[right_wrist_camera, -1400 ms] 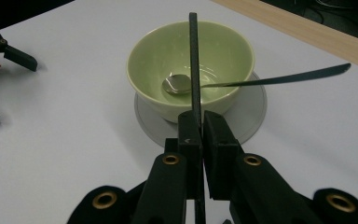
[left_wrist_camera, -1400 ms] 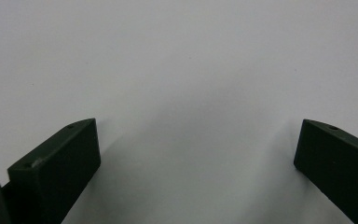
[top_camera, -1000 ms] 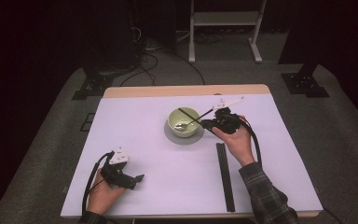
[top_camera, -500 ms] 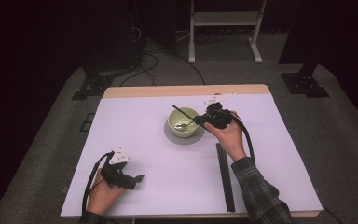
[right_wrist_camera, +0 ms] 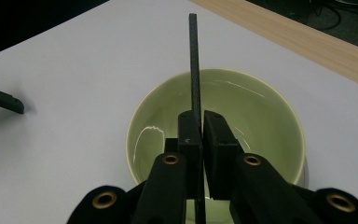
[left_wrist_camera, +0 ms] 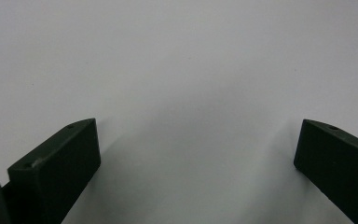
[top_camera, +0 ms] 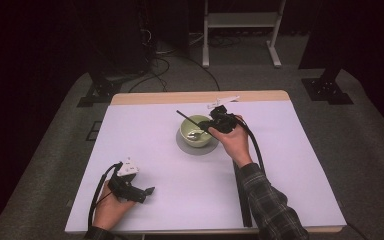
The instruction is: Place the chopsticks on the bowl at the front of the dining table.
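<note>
1. Nearest the person, the left gripper rests low on the white table cover at the near left corner. In the left gripper view its jaws stand wide apart with only bare cover between them; it holds nothing

2. At the near right, a long flat black strip lies on the cover beside the sleeve, well apart from the work

3. Past mid-table, the right hand carries the right gripper above the near rim of the pale green glazed bowl. Its jaws are clamped on a thin flat black rod, likely a utensil handle, gripped partway along. The free end rises over the bowl; the lower end runs out of sight beneath the jaws. In the high view a pale glint lies in the bowl; whether it is the utensil's head cannot be told

4. The bowl stands on a round grey mat, short of the bare wooden table edge at the far side

5. Hazards, as judged from here:
- The rod is narrow and held on a small pad area. A sideways load against the bowl wall may pivot it in the jaws or slip it free
- The bowl is unrestrained, since the left gripper is well apart. A push on the rim may slide it off the mat or tip it
- A wide sweep may carry the free end against the far rim
</note>
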Available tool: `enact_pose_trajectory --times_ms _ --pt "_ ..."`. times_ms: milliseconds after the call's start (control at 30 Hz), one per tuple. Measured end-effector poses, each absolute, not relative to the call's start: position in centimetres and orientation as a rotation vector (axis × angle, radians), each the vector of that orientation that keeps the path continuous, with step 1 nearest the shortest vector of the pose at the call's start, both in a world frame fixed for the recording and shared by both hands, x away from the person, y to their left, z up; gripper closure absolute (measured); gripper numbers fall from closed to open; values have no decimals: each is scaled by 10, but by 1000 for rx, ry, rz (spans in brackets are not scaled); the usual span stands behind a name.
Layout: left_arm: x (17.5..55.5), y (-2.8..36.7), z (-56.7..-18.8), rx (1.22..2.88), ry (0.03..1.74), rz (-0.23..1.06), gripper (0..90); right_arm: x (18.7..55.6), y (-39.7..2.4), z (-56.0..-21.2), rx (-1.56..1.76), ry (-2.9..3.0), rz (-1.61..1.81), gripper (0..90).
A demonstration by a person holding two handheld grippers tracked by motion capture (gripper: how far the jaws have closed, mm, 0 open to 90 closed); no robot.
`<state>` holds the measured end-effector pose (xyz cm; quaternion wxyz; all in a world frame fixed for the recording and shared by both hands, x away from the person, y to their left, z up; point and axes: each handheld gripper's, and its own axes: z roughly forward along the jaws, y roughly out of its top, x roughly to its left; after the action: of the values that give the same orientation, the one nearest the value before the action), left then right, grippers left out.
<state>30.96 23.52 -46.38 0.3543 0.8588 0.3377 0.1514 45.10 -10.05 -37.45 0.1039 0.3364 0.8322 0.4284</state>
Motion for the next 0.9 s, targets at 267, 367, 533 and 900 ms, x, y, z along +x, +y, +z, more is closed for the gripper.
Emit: enact_pose_trajectory --times_ms 267,367,533,900 --pt "310 235 -464 2216 874 392 0 461 -84 -382 1007 2473 1260 855" --pt "310 235 -464 2218 874 391 0 463 -79 -383 1010 2480 1254 855" --pt "310 235 -464 2218 874 391 0 467 -72 -384 1008 2484 1235 855" --pt "310 235 -464 2218 874 391 0 471 -62 -390 1021 2499 1204 855"
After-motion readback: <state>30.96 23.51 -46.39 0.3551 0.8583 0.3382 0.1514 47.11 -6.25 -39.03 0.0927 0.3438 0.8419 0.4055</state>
